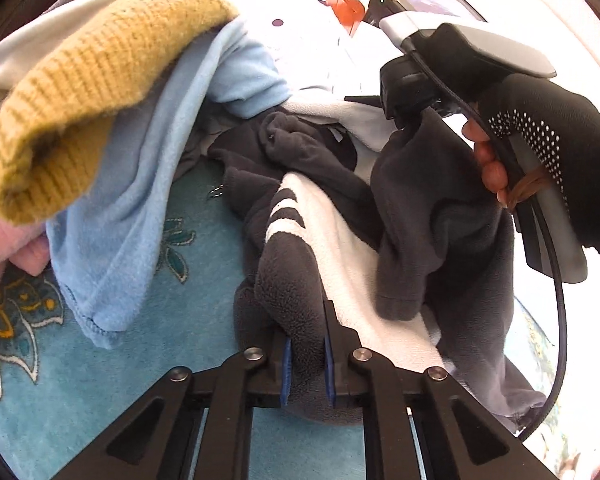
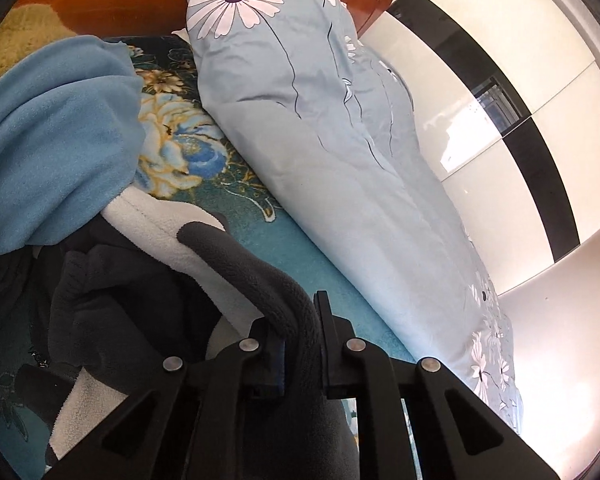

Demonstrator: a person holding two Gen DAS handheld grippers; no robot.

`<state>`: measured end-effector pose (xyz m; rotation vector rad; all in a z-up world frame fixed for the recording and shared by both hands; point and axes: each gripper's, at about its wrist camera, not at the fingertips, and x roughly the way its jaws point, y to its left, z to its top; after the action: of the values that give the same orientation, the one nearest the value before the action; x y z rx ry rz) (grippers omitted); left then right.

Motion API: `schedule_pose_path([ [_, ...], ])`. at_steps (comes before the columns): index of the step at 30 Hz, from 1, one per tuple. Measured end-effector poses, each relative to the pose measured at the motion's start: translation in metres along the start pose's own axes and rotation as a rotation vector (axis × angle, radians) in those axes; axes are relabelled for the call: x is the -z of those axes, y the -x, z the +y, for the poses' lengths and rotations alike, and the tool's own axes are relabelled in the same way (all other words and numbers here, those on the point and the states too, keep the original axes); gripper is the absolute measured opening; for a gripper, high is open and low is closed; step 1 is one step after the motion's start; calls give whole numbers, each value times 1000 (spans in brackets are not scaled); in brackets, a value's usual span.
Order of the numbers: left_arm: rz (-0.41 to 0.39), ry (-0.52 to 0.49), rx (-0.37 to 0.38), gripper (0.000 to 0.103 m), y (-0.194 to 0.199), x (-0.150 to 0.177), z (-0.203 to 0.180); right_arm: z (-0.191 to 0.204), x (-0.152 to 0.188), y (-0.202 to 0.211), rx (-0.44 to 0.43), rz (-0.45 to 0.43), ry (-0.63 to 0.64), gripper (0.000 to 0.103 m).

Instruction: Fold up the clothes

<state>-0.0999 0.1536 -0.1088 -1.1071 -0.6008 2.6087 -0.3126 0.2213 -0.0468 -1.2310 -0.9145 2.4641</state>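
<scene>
On the teal floral bed cover point(image 1: 148, 360), a dark grey and white fleece garment point(image 1: 332, 240) lies crumpled. Left claw point(image 1: 306, 368) is clamped on a grey fold of it; right claw point(image 2: 302, 356) likewise grips grey fleece. Light blue garment point(image 1: 148, 200) lies beside it.

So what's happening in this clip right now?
A person is working on a dark grey and white fleece garment on a bed with a teal floral cover. The left gripper is shut on one grey fold of it, and the right gripper is shut on another part. The garment is still bunched, not folded. A yellow knit sweater and a light blue fleece lie heaped beside it.
</scene>
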Motion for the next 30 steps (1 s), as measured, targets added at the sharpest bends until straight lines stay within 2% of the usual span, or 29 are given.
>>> schedule_pose_path([
  [4,-3,4,36,13,4,-1,3,-7,4,1,20,1,-2,11],
  [9,6,3,63,13,5,-2,9,-16,9,1,2,13,-23,11],
  [10,9,-1,69,13,-3,-11,13,-16,10,1,-10,18,-23,11],
  [16,6,-18,72,15,2,-16,17,-5,15,3,-219,47,-58,12],
  [19,1,-35,58,18,8,-16,17,-8,21,10,-358,44,-120,25],
  [21,-10,-52,55,19,17,-14,16,-9,29,25,-412,15,-142,28],
  [24,-27,-83,61,28,34,-10,10,-21,54,53,-498,-44,-220,34],
  [26,-33,-128,76,40,42,-5,1,-40,90,67,-533,-73,-291,51],
  [27,-22,-156,101,43,45,0,-5,-50,109,74,-549,-87,-327,55],
  [29,-3,-221,154,65,46,12,-22,-71,147,87,-579,-115,-400,65],
  [30,-4,-266,156,68,49,21,-31,-81,166,93,-594,-129,-437,67],
])
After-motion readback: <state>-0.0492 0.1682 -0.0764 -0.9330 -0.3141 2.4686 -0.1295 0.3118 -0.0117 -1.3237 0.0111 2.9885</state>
